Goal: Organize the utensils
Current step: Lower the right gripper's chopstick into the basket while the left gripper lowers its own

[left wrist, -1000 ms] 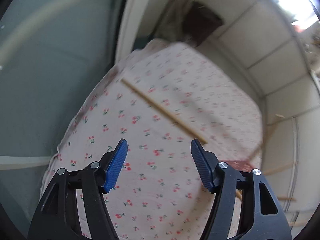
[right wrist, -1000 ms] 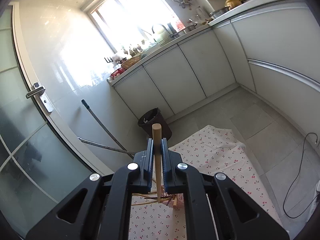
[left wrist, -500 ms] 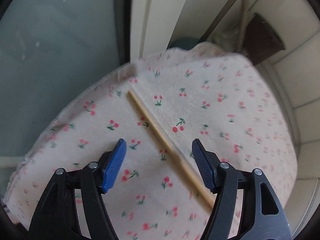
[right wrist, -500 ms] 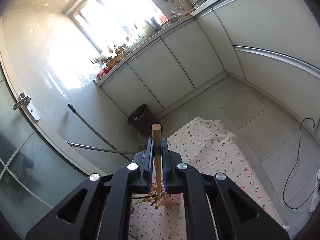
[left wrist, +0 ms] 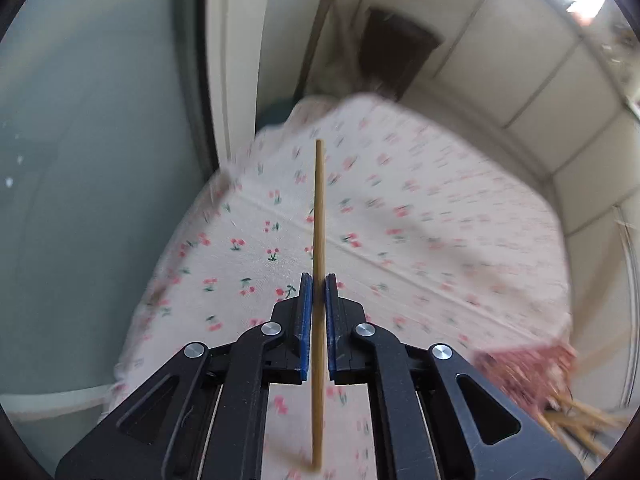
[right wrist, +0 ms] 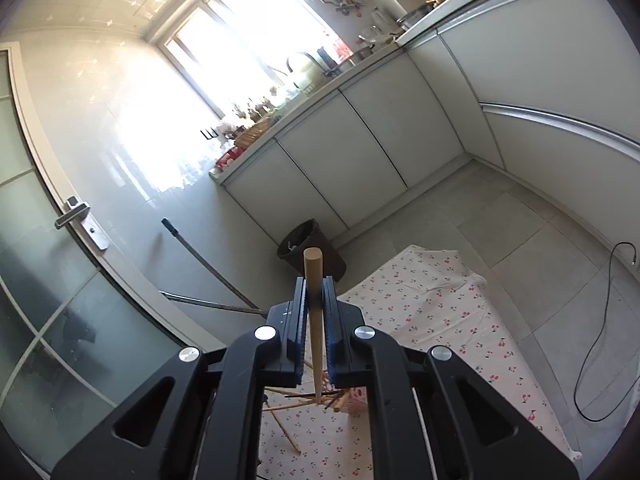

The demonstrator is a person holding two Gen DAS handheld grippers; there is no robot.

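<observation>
Where its jaws stood wide over the cloth (left wrist: pixel 420 216) half a second ago, left gripper (left wrist: pixel 319 280) now clamps a chopstick (left wrist: pixel 319 208) pointing to 12 o'clock. Right gripper (right wrist: pixel 315 284) is unchanged, closed on a thicker stick (right wrist: pixel 313 276). Pickup judged done; next, the pile (left wrist: pixel 576 420) at 4 o'clock.

Open cloth (right wrist: pixel 460 320) ahead, bin (right wrist: pixel 316 248), cabinets (right wrist: pixel 360 152) beyond

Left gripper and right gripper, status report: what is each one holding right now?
Left gripper shut on a thin chopstick. Right gripper shut on a thicker wooden stick. More sticks on cherry cloth. Nothing in the way.
</observation>
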